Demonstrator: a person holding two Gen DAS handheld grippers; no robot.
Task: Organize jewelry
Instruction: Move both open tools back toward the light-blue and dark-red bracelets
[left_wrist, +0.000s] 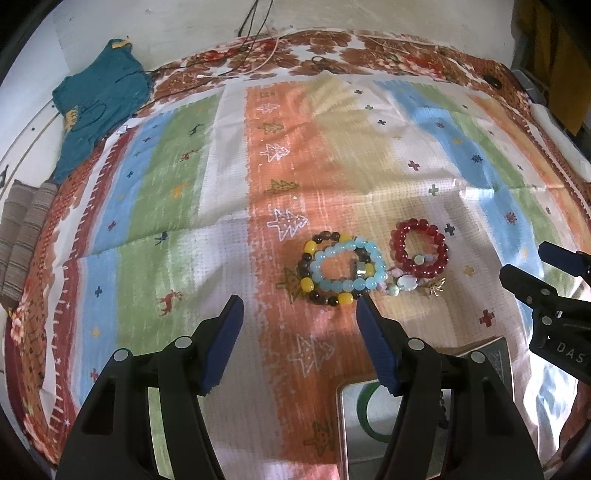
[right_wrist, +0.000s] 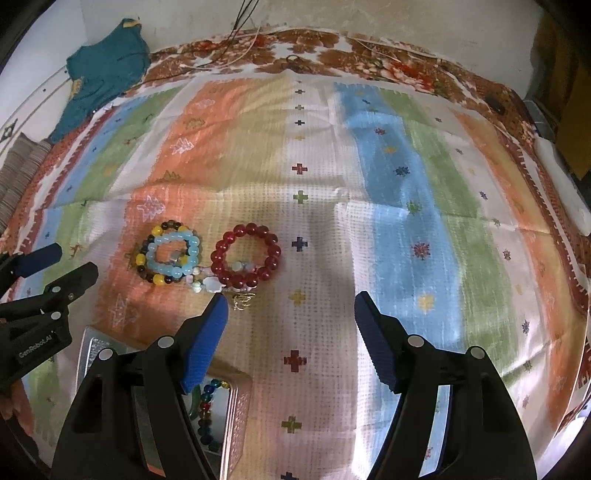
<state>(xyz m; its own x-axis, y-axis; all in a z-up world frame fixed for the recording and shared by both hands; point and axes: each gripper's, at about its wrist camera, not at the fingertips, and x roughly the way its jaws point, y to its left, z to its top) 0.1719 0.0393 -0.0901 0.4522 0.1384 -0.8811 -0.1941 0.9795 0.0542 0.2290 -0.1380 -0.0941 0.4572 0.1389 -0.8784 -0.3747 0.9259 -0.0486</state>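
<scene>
Left gripper (left_wrist: 299, 306): jaws spread wide, nothing between them. Under its right finger, a metal tin (left_wrist: 343, 424) with a green bangle (left_wrist: 364, 413) inside. Right gripper (right_wrist: 290, 306): jaws likewise parted and empty; the tin (right_wrist: 236, 417) sits below its left finger, coloured beads (right_wrist: 207, 402) showing inside.

Bracelets lie on the striped cloth (left_wrist: 229, 206), ahead of both grippers, untouched. Light blue bracelet (left_wrist: 347, 267) rests on top of a yellow-and-dark bead bracelet (left_wrist: 314, 273); both just beyond the left gripper's right fingertip. Red bracelet (left_wrist: 419, 251) just to their right, outside the left jaws. A pale bead strand (left_wrist: 404, 284) and a small gold charm (left_wrist: 434, 290) lie along its near edge.

From the right wrist: red bracelet (right_wrist: 245, 256) just ahead of the left fingertip, gold charm (right_wrist: 242, 301) beside that tip. Teal garment (left_wrist: 98, 103) lies far back left.
</scene>
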